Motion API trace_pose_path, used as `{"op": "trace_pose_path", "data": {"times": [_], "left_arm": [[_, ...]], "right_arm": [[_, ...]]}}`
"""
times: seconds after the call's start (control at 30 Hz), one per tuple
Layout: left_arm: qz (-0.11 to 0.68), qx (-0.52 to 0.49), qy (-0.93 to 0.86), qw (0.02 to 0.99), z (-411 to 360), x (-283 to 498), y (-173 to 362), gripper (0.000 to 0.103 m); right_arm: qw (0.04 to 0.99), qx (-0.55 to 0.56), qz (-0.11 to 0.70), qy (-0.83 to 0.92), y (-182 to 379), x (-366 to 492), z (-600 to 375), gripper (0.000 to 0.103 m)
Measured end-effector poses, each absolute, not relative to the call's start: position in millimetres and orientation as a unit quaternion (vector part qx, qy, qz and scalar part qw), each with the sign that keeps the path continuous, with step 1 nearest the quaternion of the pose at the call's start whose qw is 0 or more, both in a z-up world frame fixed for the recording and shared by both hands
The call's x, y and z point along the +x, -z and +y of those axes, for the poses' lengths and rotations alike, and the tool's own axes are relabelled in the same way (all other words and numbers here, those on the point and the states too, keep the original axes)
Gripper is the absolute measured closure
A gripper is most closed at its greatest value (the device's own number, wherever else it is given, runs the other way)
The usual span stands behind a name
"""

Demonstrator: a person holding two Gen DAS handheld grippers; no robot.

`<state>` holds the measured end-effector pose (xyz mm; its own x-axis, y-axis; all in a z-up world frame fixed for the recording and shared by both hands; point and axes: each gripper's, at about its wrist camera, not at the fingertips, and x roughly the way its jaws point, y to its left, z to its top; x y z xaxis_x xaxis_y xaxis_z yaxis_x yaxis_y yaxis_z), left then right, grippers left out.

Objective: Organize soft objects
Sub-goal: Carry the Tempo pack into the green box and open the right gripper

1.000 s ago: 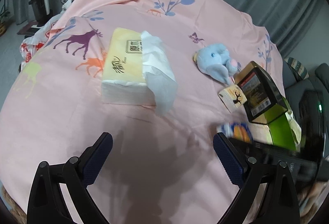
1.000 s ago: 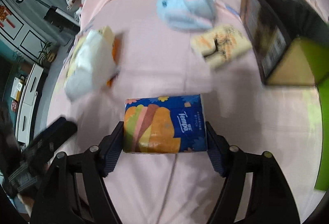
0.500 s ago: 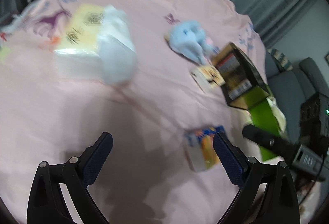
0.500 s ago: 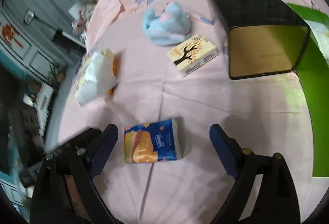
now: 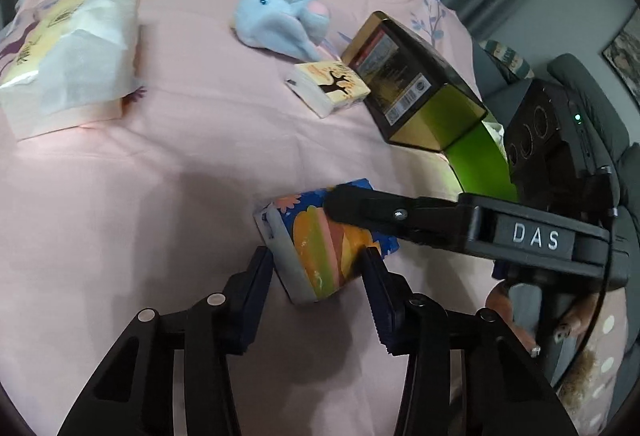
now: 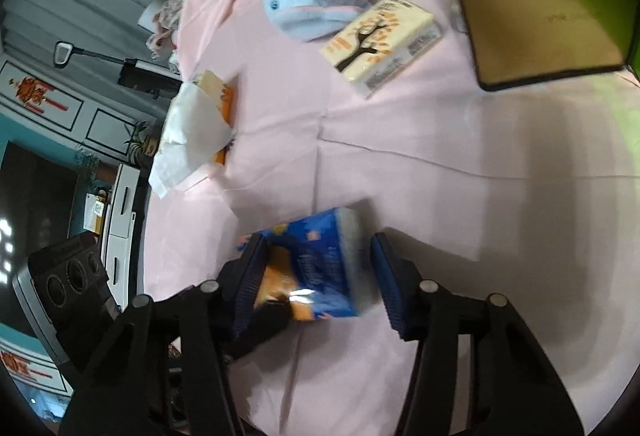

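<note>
A blue and orange tissue pack (image 5: 316, 248) lies on the pink cloth (image 5: 160, 195). My left gripper (image 5: 316, 272) has the pack between its jaws, which are closing, and both pads touch its sides. One finger of my right gripper (image 5: 380, 211) lies across the pack's far end. In the right wrist view my right gripper (image 6: 316, 264) straddles the pack (image 6: 320, 268) with its jaws closing, a thin gap showing at the right pad. A blue plush elephant (image 5: 276, 19), a small tree-print tissue pack (image 5: 328, 87) and a big yellow tissue pack (image 5: 72, 59) lie farther back.
A black and gold box (image 5: 416, 83) lies on its side at the right, against a green container (image 5: 476, 159). A person's hand (image 5: 560, 332) shows below the right gripper's body. Beyond the cloth's left edge are white cabinets (image 6: 120, 195) and a grey curtain.
The right gripper let the blue pack down on the cloth, opened wide, then came back over it. The left gripper swung right to the pack and its jaws narrowed onto it.
</note>
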<state>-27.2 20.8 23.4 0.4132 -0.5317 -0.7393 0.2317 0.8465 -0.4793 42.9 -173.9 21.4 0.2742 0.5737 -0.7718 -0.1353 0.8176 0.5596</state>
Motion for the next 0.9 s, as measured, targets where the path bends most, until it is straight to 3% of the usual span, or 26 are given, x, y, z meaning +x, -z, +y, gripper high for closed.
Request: {"op": "trace_pose_path", "data": {"times": [0.6, 0.9], "left_arm": [[0.421, -0.142, 0.231, 0.866, 28.9, -44.0, -69.1, 0.056], [0.372, -0.105, 0.276, 0.880, -33.9, -45.2, -111.4, 0.056]], "right_arm": [[0.821, 0.159, 0.487, -0.250, -69.7, 18.3, -161.6, 0.053], [0.860, 0.170, 0.428, -0.219, -112.6, 5.8, -219.6, 0.052]]}}
